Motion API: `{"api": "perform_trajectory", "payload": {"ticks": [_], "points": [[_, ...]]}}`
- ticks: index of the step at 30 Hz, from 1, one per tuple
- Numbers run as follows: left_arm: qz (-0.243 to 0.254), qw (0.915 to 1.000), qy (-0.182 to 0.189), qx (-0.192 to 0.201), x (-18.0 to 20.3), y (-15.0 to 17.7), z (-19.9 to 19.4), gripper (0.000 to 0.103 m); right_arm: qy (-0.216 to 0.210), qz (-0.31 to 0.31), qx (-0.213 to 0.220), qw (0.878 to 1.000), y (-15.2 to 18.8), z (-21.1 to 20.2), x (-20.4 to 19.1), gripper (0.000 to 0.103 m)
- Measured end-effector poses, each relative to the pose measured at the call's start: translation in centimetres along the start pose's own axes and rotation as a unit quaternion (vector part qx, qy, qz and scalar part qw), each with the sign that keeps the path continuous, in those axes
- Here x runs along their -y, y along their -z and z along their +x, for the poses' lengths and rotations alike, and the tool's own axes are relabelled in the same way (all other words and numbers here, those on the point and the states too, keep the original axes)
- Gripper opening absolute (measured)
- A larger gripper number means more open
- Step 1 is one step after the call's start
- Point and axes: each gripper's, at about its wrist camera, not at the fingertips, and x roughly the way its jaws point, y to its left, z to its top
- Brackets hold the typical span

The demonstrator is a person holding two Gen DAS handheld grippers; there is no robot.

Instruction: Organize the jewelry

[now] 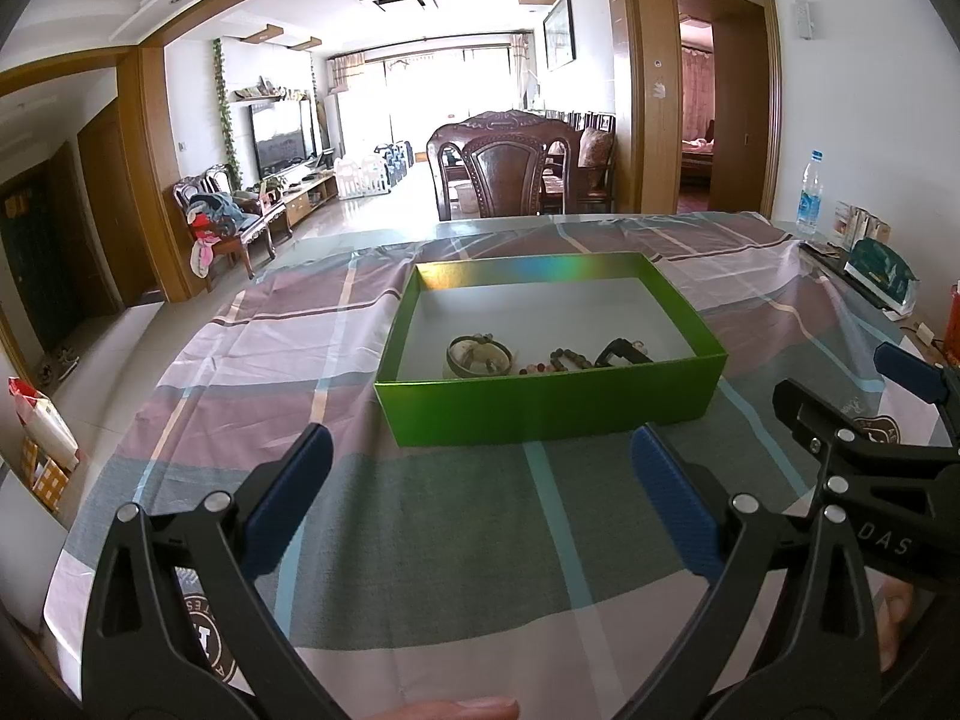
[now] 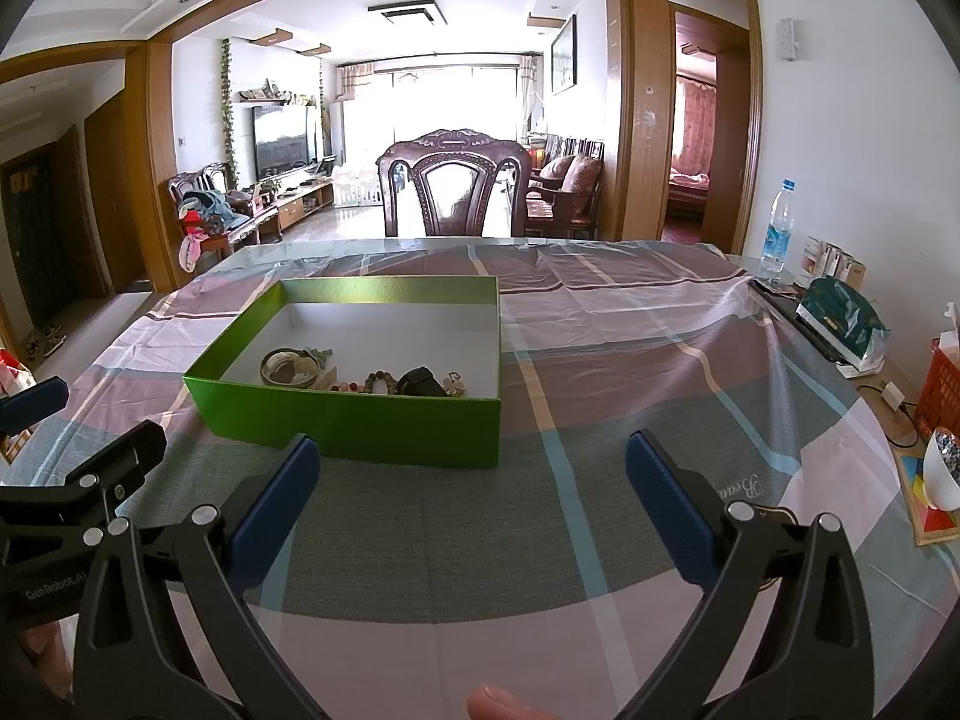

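Both grippers, left (image 1: 480,504) & right (image 2: 471,504), fingers wide apart, nothing held; jewelry (image 1: 480,354) lies in green box (image 1: 540,414); beads prob. light, slippery, floppy; pinch the strand mid-loop.

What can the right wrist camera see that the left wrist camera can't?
Only the right wrist view shows the white bowl on a colourful board and the red basket. Only the left wrist view shows the paper bag on the floor. Both show the green box holding jewelry, the water bottle and both open grippers.
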Motion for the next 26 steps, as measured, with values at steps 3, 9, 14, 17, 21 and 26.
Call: {"api": "perform_trajectory", "payload": {"ticks": [3,9,14,17,21,26], "points": [[0.0,1.0,0.0,0.0,-0.1,0.0,0.0,0.099,0.0,0.0,0.0,1.0,0.0,0.0,0.0,0.099],[-0.001,1.0,0.001,-0.001,0.1,0.1,-0.1,0.099,0.0,0.0,0.0,1.0,0.0,0.0,0.0,0.099],[-0.003,1.0,0.004,-0.003,0.5,0.4,-0.4,0.099,0.0,0.0,-0.001,1.0,0.0,0.0,0.0,0.099],[-0.004,1.0,0.005,-0.006,0.5,0.5,-0.1,0.099,0.001,0.0,-0.003,1.0,0.1,0.1,0.0,0.099],[-0.006,0.9995,0.012,-0.027,0.8,1.1,0.7,0.099,-0.013,0.002,-0.037,0.999,0.7,1.1,0.4,0.099],[-0.008,0.996,0.005,-0.089,0.2,3.7,3.9,0.099,-0.017,-0.004,-0.149,0.989,3.3,5.9,1.0,0.099]]}}
